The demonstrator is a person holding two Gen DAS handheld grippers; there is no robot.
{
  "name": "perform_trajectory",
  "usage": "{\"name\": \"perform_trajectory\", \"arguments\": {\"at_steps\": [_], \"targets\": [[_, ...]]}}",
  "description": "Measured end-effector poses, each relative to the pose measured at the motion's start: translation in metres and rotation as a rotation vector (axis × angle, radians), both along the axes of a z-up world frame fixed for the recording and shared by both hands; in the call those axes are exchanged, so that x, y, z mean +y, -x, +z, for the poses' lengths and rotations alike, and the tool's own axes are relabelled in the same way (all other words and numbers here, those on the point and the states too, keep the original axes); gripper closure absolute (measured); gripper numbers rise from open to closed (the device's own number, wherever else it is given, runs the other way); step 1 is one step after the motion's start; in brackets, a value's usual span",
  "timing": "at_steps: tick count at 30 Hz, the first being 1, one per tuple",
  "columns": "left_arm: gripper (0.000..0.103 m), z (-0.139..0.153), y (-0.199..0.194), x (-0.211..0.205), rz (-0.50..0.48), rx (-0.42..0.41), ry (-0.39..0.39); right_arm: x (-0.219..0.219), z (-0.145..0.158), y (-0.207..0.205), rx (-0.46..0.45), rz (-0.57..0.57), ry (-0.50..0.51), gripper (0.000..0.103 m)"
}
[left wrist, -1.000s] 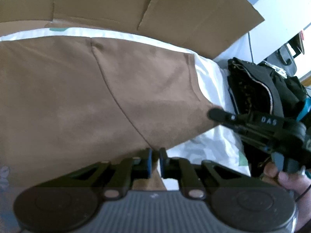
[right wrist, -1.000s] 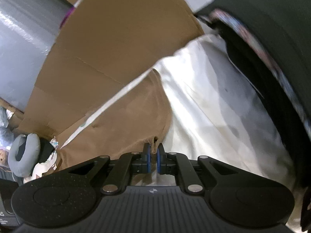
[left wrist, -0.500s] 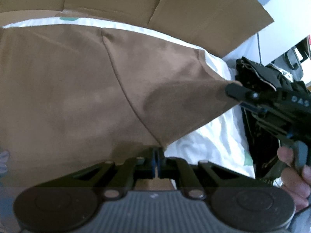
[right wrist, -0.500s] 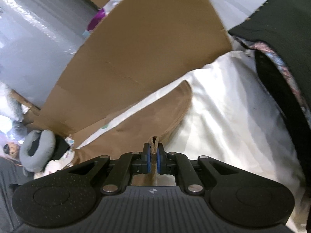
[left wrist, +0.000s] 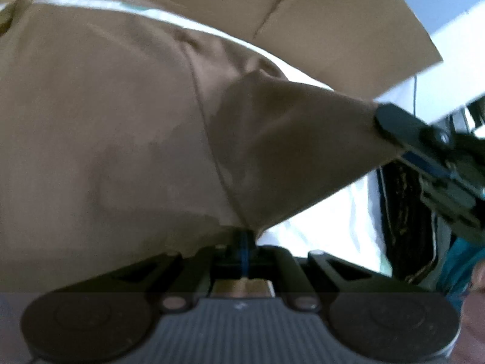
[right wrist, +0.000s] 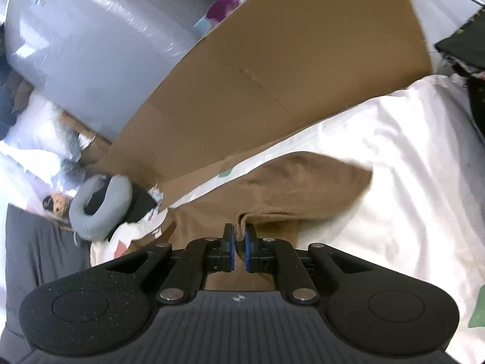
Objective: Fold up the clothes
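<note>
I hold both jaws pinched on the brown garment (left wrist: 121, 139): left gripper (left wrist: 245, 244), right gripper (right wrist: 239, 242), over white sheet (right wrist: 394, 157).

Two claws are in view: the left claw (left wrist: 244, 244) and the right claw (right wrist: 239, 240), each pinching the one brown garment (left wrist: 121, 139) right at its fingertips. One white sheet (right wrist: 394, 157) lies under and beyond both claws, and one cardboard sheet (right wrist: 288, 69) stands past it. Left of the right claw lie one grey neck pillow (right wrist: 100, 200) and one large plastic-wrapped grey roll (right wrist: 100, 45).
</note>
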State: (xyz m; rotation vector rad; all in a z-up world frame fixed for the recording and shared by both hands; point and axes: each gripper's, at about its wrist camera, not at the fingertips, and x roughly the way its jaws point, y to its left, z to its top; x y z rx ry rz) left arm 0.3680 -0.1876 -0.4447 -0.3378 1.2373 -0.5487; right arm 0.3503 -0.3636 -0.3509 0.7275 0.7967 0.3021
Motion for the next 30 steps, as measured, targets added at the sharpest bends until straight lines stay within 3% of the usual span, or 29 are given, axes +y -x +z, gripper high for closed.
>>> {"name": "perform_trajectory", "arguments": {"at_steps": [6, 15, 20, 28, 30], "targets": [[0.101, -0.011, 0.007, 0.014, 0.100, 0.018, 0.084, 0.013, 0.002, 0.003, 0.006, 0.045, -0.016, 0.098], [0.100, -0.018, 0.025, 0.022, 0.147, -0.059, 0.131, 0.034, -0.014, 0.000, 0.101, 0.103, -0.143, 0.099], [0.100, -0.016, 0.035, 0.020, 0.141, -0.130, 0.103, 0.047, -0.013, 0.000, 0.126, 0.138, -0.120, 0.099], [0.101, -0.009, 0.038, 0.026, 0.110, -0.136, 0.081, 0.045, -0.014, 0.002, 0.165, 0.192, -0.120, 0.093], [0.101, -0.005, 0.037, 0.030, 0.091, -0.124, 0.067, 0.040, -0.013, 0.003, 0.162, 0.187, -0.139, 0.087]]}}
